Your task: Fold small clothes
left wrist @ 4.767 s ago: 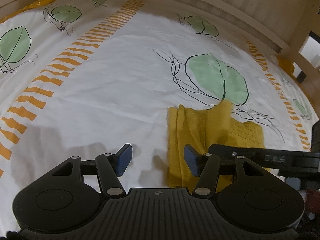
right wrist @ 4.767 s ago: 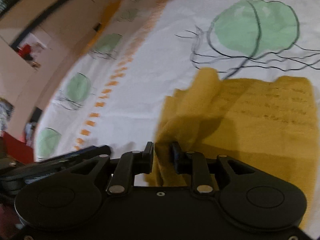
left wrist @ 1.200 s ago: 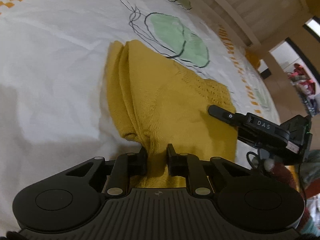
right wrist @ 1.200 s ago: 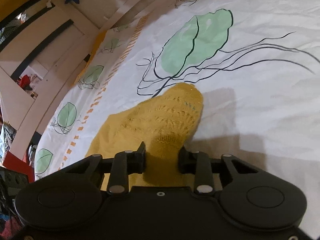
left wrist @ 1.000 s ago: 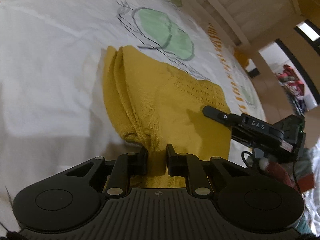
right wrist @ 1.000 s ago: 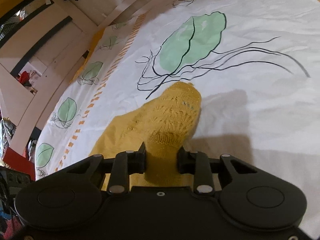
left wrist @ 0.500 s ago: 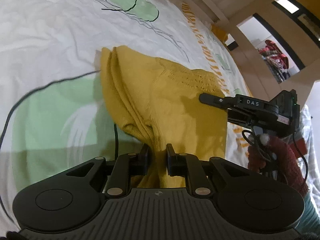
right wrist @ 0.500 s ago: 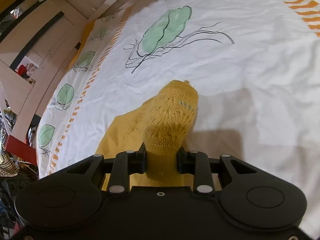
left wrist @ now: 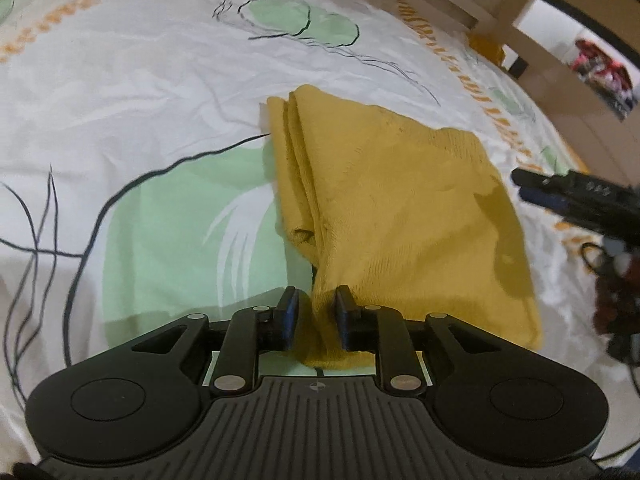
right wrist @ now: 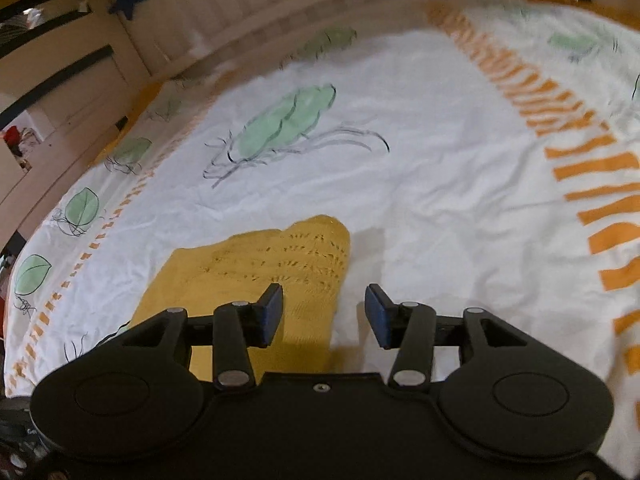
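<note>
Folded garment (left wrist: 392, 200) lies on bedsheet (left wrist: 140, 92), seemingly near its edge.

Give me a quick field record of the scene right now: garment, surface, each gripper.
garment: yellow knit garment, folded, lying on the sheet
surface: white bedsheet with green leaf print and orange dashed stripes
left gripper: shut on a corner of the garment nearest its camera
right gripper: open, nothing between its fingers, over the garment's openwork edge
surroundings: wooden bed frame behind the sheet
</note>
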A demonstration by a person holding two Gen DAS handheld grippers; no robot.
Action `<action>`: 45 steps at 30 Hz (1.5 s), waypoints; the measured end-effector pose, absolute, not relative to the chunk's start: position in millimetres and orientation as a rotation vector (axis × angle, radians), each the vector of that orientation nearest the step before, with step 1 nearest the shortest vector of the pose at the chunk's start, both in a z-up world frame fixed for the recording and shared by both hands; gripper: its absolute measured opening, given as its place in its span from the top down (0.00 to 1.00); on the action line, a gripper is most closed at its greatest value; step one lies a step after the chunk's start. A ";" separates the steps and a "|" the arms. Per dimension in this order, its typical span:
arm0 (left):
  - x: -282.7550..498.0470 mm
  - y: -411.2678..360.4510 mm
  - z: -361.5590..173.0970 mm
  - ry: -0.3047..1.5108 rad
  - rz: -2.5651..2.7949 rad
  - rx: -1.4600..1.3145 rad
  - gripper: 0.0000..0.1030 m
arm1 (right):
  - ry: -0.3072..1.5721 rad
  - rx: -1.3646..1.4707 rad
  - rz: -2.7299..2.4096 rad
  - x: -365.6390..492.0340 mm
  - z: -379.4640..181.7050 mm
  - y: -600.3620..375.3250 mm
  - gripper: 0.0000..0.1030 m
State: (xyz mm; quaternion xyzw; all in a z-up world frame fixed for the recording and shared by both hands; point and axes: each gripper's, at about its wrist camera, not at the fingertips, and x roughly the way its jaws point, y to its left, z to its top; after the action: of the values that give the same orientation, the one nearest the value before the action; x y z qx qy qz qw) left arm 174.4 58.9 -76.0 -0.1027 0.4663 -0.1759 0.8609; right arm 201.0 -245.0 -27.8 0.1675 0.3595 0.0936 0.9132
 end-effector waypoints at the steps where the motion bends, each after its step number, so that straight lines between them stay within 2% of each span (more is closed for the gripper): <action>1: 171.2 57.7 -75.7 0.973 -0.366 -0.195 0.79 | 0.726 0.339 0.191 196.3 -27.2 -244.3 0.46; 7: 163.0 56.3 -76.7 0.957 -0.349 -0.168 0.79 | 0.691 0.313 0.182 174.8 -36.9 -243.4 0.46; 12: 161.6 52.2 -78.0 0.955 -0.331 -0.172 0.78 | 0.682 0.280 0.168 192.8 -36.6 -238.7 0.44; 16: 159.6 50.2 -79.0 0.950 -0.322 -0.170 0.78 | 0.747 0.223 0.139 220.1 -51.7 -230.7 0.43; 18: 158.6 48.6 -78.7 0.950 -0.316 -0.164 0.78 | 0.780 0.190 0.114 230.7 -62.4 -228.0 0.34; 21: 157.5 46.1 -78.2 0.949 -0.307 -0.156 0.77 | 0.772 0.163 0.099 234.3 -68.3 -228.8 0.28; 29: 157.0 43.4 -77.9 0.952 -0.295 -0.146 0.77 | 0.726 0.145 0.063 224.3 -46.1 -223.7 0.28; 36: 156.6 43.7 -78.1 0.947 -0.296 -0.143 0.77 | 0.625 -0.034 0.148 217.5 -17.3 -175.3 0.28; 43: 156.1 47.1 -78.4 0.948 -0.299 -0.172 0.77 | 0.702 -0.180 0.270 238.6 -38.9 -105.7 0.28; 45: 156.3 48.3 -78.4 0.950 -0.302 -0.178 0.77 | 0.734 -0.202 0.277 245.9 -50.3 -90.0 0.24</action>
State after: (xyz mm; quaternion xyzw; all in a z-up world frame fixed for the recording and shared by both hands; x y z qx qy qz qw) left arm 156.3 48.3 -78.4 -0.0852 0.4548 -0.1446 0.8746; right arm 245.9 -90.0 -50.3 -0.0985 0.3570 0.1348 0.9190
